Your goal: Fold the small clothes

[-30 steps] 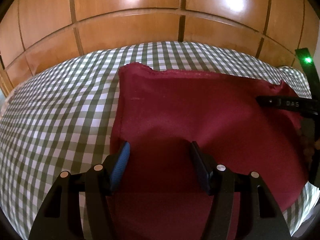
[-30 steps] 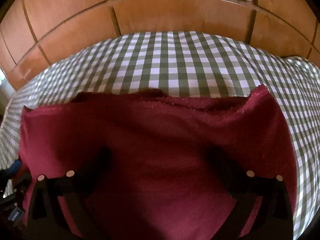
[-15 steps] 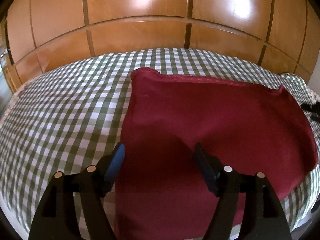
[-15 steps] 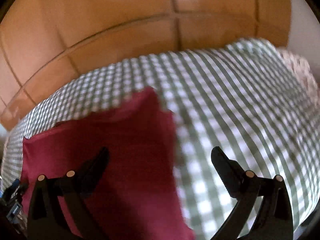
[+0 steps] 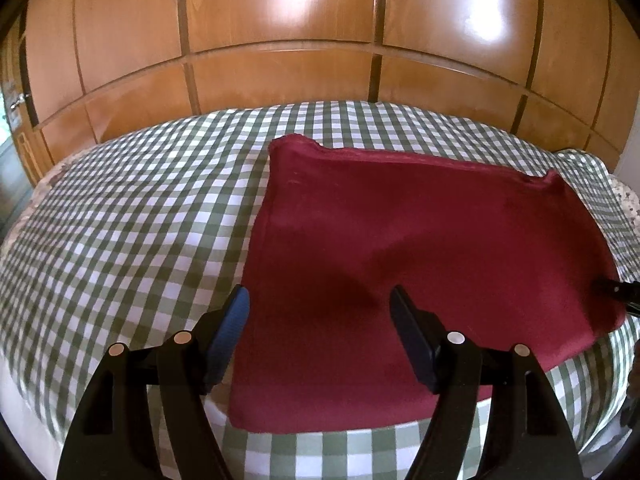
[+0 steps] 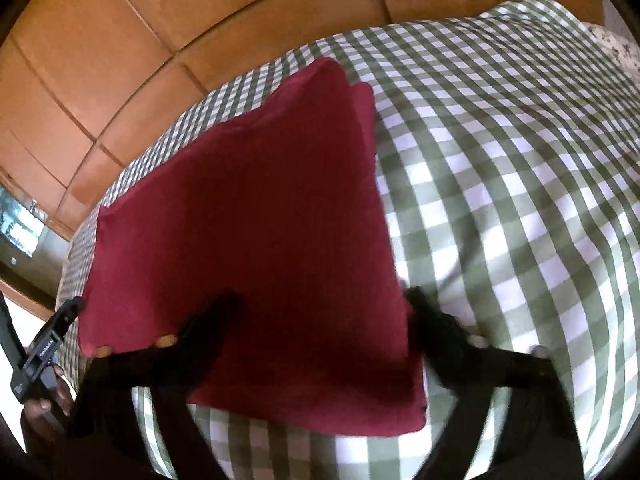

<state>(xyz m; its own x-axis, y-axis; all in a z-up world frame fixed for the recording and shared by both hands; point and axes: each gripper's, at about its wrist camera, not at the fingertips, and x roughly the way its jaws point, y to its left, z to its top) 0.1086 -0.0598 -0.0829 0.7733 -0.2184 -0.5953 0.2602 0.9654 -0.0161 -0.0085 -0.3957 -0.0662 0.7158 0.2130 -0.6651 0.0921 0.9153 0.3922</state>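
Observation:
A dark red cloth (image 5: 420,248) lies flat as a folded rectangle on the green-and-white checked sheet (image 5: 132,220). My left gripper (image 5: 320,308) is open just above the cloth's near left part, its blue-padded finger over the left edge, with nothing gripped. In the right wrist view the same red cloth (image 6: 256,216) fills the middle. My right gripper (image 6: 320,302) straddles its near right edge and its jaws are closing. The cloth lies between the fingers, and the pads are not pressing on it. The right gripper's tip (image 5: 612,290) shows at the cloth's right side.
Wooden panelling (image 5: 280,80) rises behind the bed. A floral fabric (image 6: 616,44) lies at the far right corner. The checked sheet (image 6: 520,200) stretches to the right of the cloth. A hand holding the left gripper (image 6: 44,344) shows at the lower left.
The right gripper swung right and rolled, from over the cloth's middle to its near right edge, and its jaws narrowed. The left gripper shifted slightly left and its jaws widened a little.

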